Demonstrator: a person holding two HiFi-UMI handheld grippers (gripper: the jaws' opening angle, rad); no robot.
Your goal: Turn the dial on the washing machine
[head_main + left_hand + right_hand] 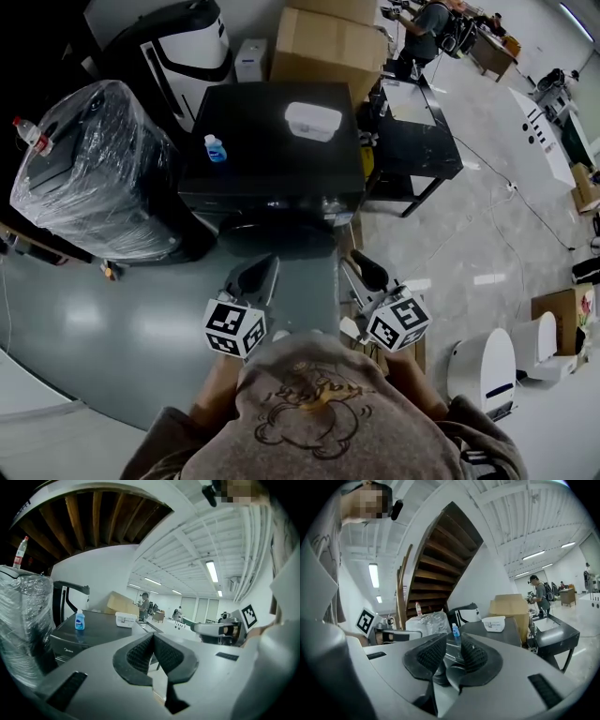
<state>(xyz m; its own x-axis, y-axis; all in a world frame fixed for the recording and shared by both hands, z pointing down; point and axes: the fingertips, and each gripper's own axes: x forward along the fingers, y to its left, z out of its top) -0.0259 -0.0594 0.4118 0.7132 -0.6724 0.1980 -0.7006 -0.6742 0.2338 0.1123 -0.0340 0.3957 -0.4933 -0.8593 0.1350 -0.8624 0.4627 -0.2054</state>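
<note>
The black washing machine (pixel 272 150) stands ahead of me on the floor, its control strip (pixel 272 202) facing me; I cannot make out the dial. Both grippers hang close to my body, well short of the machine. My left gripper (pixel 262 269) is shut, its ribbed pads meeting with nothing between them (pixel 153 637). In my right gripper (pixel 361 274) the jaws stand a narrow gap apart around empty air (pixel 452 644). The machine's top (pixel 501 632) carries a small blue bottle (pixel 215 148) and a white lidded box (pixel 313 121).
A plastic-wrapped appliance (pixel 94 169) stands left of the machine, with a black-and-white unit (pixel 183 52) and cardboard boxes (pixel 328 42) behind. A black table (pixel 417 131) is to the right, a white appliance (pixel 487 366) at lower right. A person (pixel 427 28) stands far back.
</note>
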